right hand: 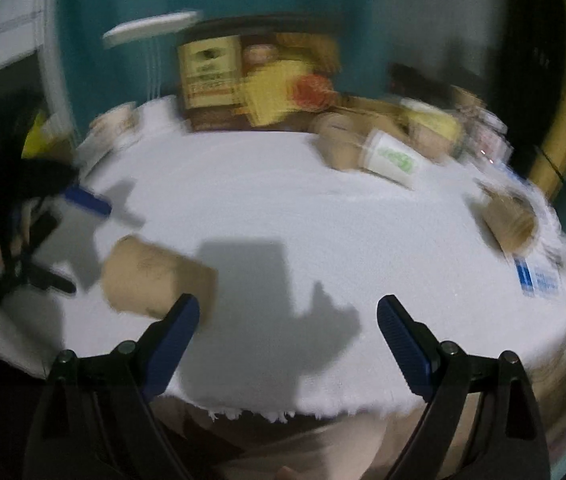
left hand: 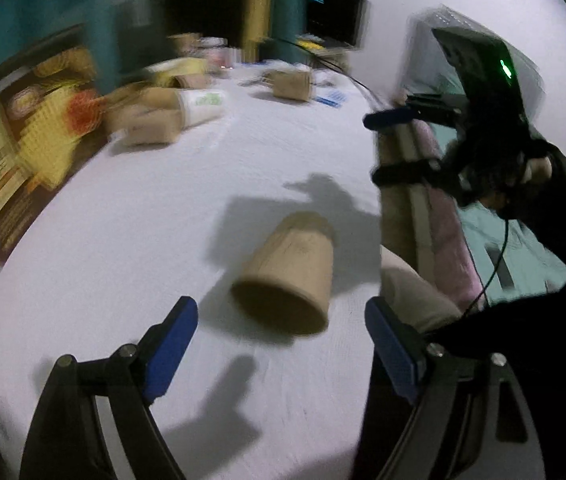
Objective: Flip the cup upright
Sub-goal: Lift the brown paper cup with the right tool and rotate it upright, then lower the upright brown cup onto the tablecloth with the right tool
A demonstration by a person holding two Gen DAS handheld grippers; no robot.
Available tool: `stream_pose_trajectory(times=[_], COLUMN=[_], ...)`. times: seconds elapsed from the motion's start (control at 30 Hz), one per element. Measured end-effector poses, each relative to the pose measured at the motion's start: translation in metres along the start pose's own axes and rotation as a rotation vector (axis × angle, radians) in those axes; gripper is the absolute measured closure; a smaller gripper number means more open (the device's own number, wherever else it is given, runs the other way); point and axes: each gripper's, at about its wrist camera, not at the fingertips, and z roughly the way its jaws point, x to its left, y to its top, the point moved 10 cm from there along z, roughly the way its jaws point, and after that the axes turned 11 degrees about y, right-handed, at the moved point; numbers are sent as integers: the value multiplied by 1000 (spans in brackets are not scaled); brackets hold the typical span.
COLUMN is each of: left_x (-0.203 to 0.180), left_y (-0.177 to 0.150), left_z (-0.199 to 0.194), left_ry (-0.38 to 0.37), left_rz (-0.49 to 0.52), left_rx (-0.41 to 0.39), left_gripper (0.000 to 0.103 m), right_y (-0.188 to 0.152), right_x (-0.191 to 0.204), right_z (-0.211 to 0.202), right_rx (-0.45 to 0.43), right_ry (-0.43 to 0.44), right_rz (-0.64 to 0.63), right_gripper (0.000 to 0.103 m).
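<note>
Lying on its side just ahead of the left gripper (left hand: 281,330), a brown paper cup (left hand: 289,276) is seen on the white cloth (left hand: 123,248), its open mouth turned toward the fingers and its closed base pointing away. No pad is touching it; the blue ribbed pads (left hand: 173,346) are spread wide, with nothing gripped between them. From the right gripper (right hand: 287,338) the same cup (right hand: 151,278) is shown ahead and to the left, partly hidden behind the left-hand pad (right hand: 175,338), and only its smooth tapered wall is presented, so the hollow mouth is given by the left wrist view alone. The right gripper's jaws are likewise held wide apart and empty, above bare cloth crossed by dark shadows. A frayed cloth hem (right hand: 251,414) is revealed only by the right wrist view, close under the fingers. Further off, the right gripper (left hand: 399,148) is caught in the left wrist view up and to the right, held by a hand (left hand: 515,176) in a dark sleeve, while the left gripper (right hand: 63,240) is glimpsed at the left edge of the right wrist view. Beyond, a heap of brown cups with a white green-printed cup (right hand: 393,156) is blurred, a lone brown cup (right hand: 511,220) lies far right, and a printed cardboard box (right hand: 243,80) stands furthest.
</note>
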Motion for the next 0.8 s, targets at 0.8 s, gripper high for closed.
stream_pose_trajectory(times=[0.8], left_x=[60], left_y=[-100], left_z=[-25], left_ry=[166], left_rz=[-613], left_rx=[-29], left_gripper=[17], right_y=[-10], right_x=[107], right_z=[106], right_rx=[557], right_ry=[225], right_rz=[-792], right_gripper=[19])
